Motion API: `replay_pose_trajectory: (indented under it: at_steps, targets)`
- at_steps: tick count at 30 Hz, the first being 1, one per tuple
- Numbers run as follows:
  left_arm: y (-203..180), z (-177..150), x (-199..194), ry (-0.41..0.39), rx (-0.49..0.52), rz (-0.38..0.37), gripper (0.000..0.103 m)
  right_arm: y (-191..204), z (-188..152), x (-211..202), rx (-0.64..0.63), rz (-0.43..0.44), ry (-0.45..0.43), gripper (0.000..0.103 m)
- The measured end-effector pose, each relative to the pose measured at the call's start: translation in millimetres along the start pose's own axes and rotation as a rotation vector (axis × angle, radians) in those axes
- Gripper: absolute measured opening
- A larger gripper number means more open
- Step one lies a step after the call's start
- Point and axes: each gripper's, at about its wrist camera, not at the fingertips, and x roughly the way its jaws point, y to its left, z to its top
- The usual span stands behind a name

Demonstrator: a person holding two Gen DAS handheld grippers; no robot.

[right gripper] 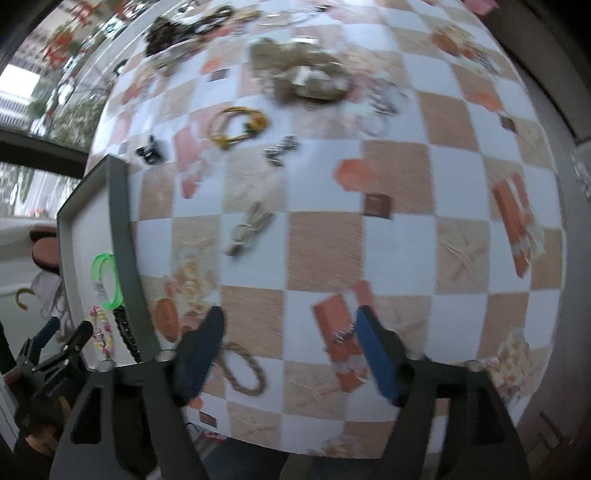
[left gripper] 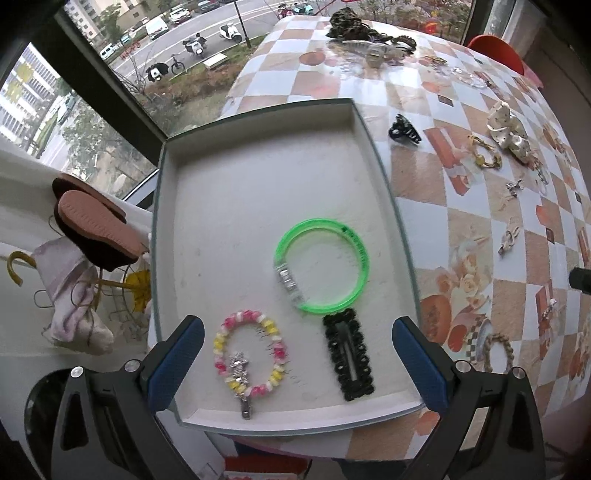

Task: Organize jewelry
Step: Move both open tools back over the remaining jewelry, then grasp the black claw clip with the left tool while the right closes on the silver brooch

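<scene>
A white tray point(left gripper: 258, 177) with a grey rim holds a green bangle point(left gripper: 321, 266), a pink-and-yellow bead bracelet point(left gripper: 245, 354) with a silver clip, and a black lace hair clip point(left gripper: 349, 356). My left gripper point(left gripper: 297, 347) is open and empty above the tray's near end. My right gripper point(right gripper: 290, 332) is open and empty above the checkered table. A small silver clip point(right gripper: 343, 334) lies beside its right finger and a braided rope bracelet point(right gripper: 245, 373) beside its left finger. The tray point(right gripper: 122, 229) and the left gripper point(right gripper: 68, 332) show at the left of the right wrist view.
Loose pieces lie on the checkered table point(right gripper: 325, 240): a yellow bracelet point(right gripper: 236, 127), a black claw clip point(left gripper: 404, 131), a cream scrunchie point(left gripper: 508, 131), a pale bow clip point(right gripper: 251, 229), a small dark clip point(right gripper: 280, 147), and a dark pile point(left gripper: 351, 24) at the far edge. A window is at the left.
</scene>
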Motion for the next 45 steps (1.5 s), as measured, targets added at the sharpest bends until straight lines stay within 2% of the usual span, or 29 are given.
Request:
replay_pose_trajectory:
  at_steps: [12,18,23,24,25,31,34,40,45]
  targets:
    - [-51.3,32.7,-12.0,-0.021,0.074,-0.085,0.103,-40.6,5.8,-8.3,0.075,0.023,-0.015,0.08]
    - [-73.7,68.6,-8.4,-0.038,0.064,-0.134,0.103,-36.7,28.1,-6.9,0.049,0.034,-0.031,0.08]
    - [-85.8,100.1,-5.0,-0.076,0.042,-0.147,0.103,-26.1,48.8,-2.3,0.009,0.036,-0.036,0.08]
    - [-87.0,105.0,-3.6,-0.083,0.041,-0.15,0.1,-23.7,53.5,-0.7,0.001,0.037,-0.037,0.08]
    - [-88.9,111.8,-1.8,-0.089,0.042,-0.149,0.095,-21.7,57.6,1.0,-0.004,0.037,-0.036,0.08]
    - [-94.6,146.5,19.2,-0.088,0.047,-0.14,0.094,-9.8,78.4,14.8,-0.036,0.038,-0.031,0.08]
    - [-97.4,159.8,33.1,-0.073,0.056,-0.134,0.083,-4.2,86.8,23.3,-0.046,0.041,-0.027,0.08]
    - [-101.8,176.2,60.2,-0.046,0.067,-0.115,0.083,13.1,101.7,40.7,-0.088,0.024,-0.032,0.075]
    - [-105.2,182.4,79.4,-0.015,0.07,-0.101,0.083,26.1,109.6,55.3,-0.128,-0.026,-0.043,0.071]
